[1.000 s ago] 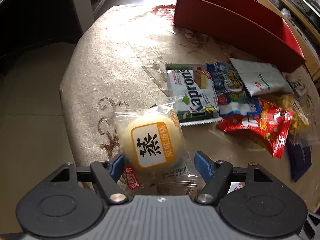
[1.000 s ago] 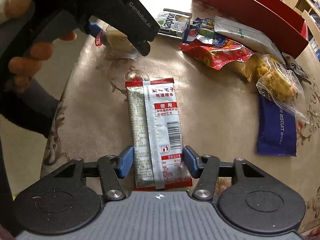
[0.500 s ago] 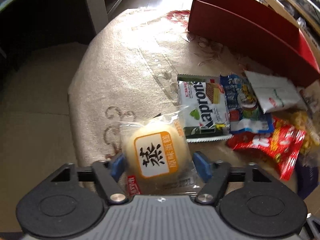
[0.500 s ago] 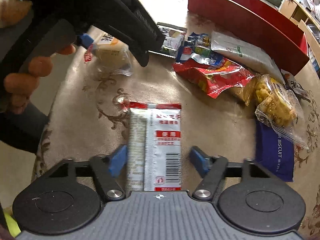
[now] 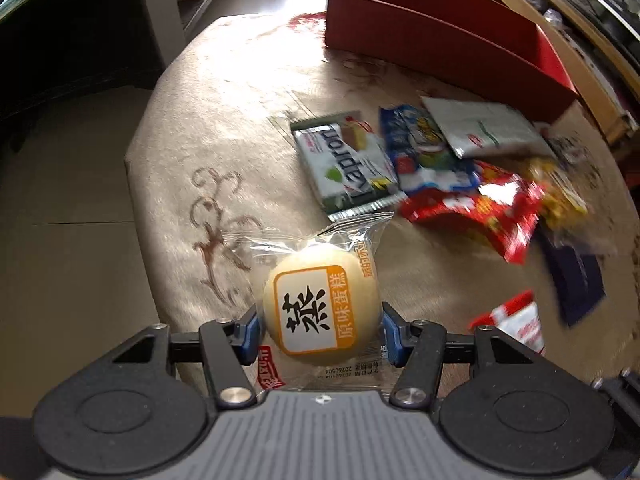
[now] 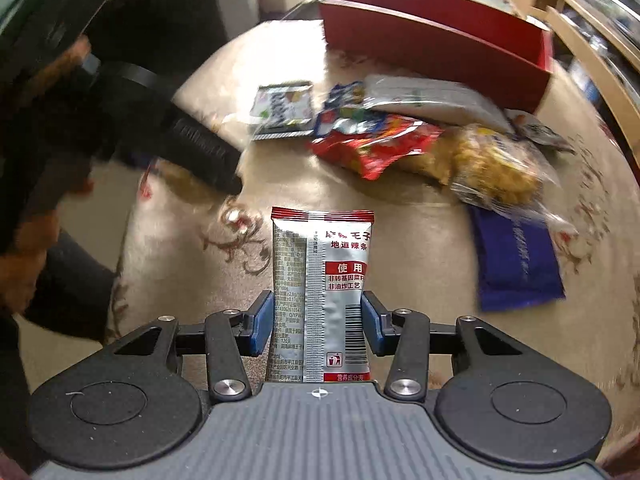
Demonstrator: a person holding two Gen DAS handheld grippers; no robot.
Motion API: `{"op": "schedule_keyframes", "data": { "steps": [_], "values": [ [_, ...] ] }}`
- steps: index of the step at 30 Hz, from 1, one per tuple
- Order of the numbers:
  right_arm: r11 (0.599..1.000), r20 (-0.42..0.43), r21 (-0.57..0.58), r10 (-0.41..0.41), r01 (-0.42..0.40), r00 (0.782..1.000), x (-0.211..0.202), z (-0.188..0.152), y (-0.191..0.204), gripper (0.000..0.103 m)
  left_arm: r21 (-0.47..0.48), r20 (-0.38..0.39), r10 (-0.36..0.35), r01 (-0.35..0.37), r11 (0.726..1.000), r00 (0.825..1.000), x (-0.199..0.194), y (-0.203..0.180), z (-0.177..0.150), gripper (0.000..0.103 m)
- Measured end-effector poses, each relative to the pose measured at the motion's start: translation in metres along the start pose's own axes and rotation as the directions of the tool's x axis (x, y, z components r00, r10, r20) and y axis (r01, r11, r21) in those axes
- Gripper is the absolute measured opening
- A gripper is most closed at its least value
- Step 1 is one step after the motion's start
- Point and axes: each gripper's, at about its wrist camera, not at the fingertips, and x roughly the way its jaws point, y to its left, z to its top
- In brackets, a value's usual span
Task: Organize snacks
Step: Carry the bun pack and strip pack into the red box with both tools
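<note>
Tabletop [image 5: 224,128]: round, under a beige cloth with brown scrollwork; it carried every loose snack.
Red box [image 5: 440,52]: open-topped, at the far side of the tabletop, behind the snack heap.
Snack heap: green wafer pack [image 5: 348,164], blue pack [image 5: 420,152], silver pouch [image 5: 484,126], red bag [image 5: 476,208], yellow crisp bag [image 6: 492,168] and navy biscuit pack [image 6: 516,256] lay overlapping or side by side between the box and the tools.
Left tool [image 5: 318,332]: its jaws had just been closing, and the blue pads pressed both sides of the cake's wrapper; in the right wrist view it showed as a dark blurred body with a hand on it, at the left.
Cake [image 5: 320,312]: pale round cake in clear film with an orange label, held between the left tool's pads, near the tabletop's front edge.
Right tool [image 6: 318,322]: closed on the strip pack, pads against its two long edges.
Strip pack [image 6: 322,292]: silver with red ends, upright between the right tool's pads, its top pointing away from the camera.
</note>
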Motion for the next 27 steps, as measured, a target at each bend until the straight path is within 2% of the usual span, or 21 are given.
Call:
{"op": "schedule_keyframes", "data": {
  "steps": [4,10,14,27],
  "values": [
    [0.997,0.051,0.073,-0.012,0.009,0.999,-0.015,-0.003,-0.011,0.053,0.029,-0.006,-0.010,0.010,1.000,1.000,-0.005,-0.013,-0.009,0.053],
    [0.992,0.119,0.125,-0.049,0.034,0.992,-0.027,0.006,-0.024,0.053,0.073,0.047,-0.024,0.021,0.997,0.999,-0.027,-0.035,-0.004,0.053],
    [0.985,0.161,0.168,-0.077,0.049,0.984,-0.030,0.017,-0.037,0.053,0.088,0.080,-0.039,0.032,0.996,0.996,-0.031,-0.047,0.015,0.053],
    [0.961,0.221,0.262,-0.151,0.091,0.964,-0.016,0.078,-0.080,0.054,0.091,0.141,-0.076,0.063,0.994,0.987,-0.019,-0.078,0.086,0.053]
  ]
}}
